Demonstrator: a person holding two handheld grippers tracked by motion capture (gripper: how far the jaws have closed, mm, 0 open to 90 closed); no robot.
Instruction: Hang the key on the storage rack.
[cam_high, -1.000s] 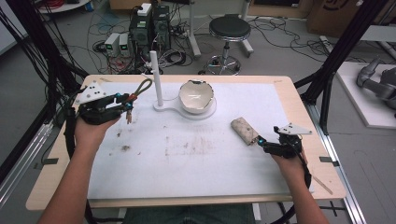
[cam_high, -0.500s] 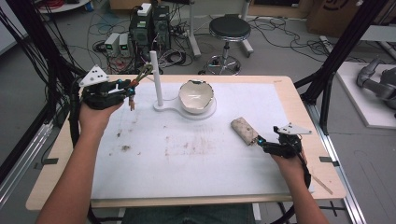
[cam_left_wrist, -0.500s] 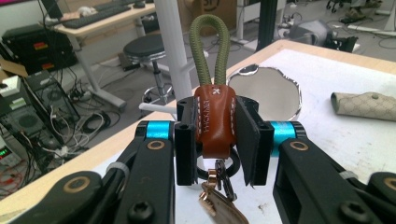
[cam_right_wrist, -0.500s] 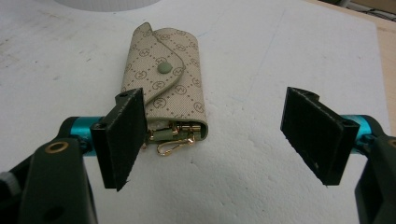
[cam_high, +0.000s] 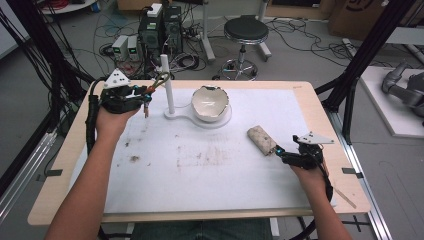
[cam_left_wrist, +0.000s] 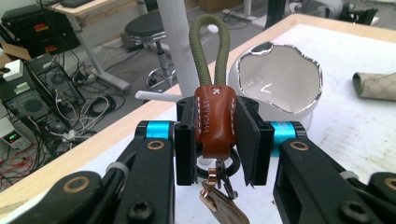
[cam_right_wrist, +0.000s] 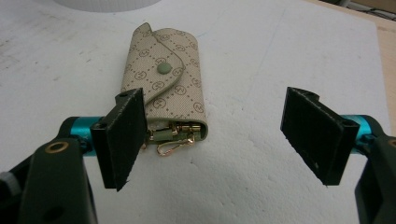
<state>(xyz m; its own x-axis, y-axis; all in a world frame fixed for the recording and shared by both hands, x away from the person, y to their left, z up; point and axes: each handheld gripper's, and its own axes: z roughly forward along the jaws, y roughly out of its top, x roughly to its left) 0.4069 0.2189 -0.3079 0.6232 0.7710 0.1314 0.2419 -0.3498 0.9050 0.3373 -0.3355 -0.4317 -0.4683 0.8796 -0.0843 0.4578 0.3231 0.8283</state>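
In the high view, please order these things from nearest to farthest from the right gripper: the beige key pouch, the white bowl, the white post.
From the right gripper:
1. Beige key pouch, just beyond its jaws, on the white mat.
2. White bowl, farther back, mid-table.
3. White post, left of the bowl, near the left gripper.

Along my right gripper (cam_right_wrist: 219, 140), the jaws stand wide apart with nothing pressed between them. A beige monogram key pouch (cam_right_wrist: 163, 88) lies flat on the white mat (cam_right_wrist: 289, 51), flap snapped shut by a green button (cam_right_wrist: 164, 69). Its gold key hooks (cam_right_wrist: 170, 140) poke out just beside my left pad (cam_right_wrist: 122, 135).
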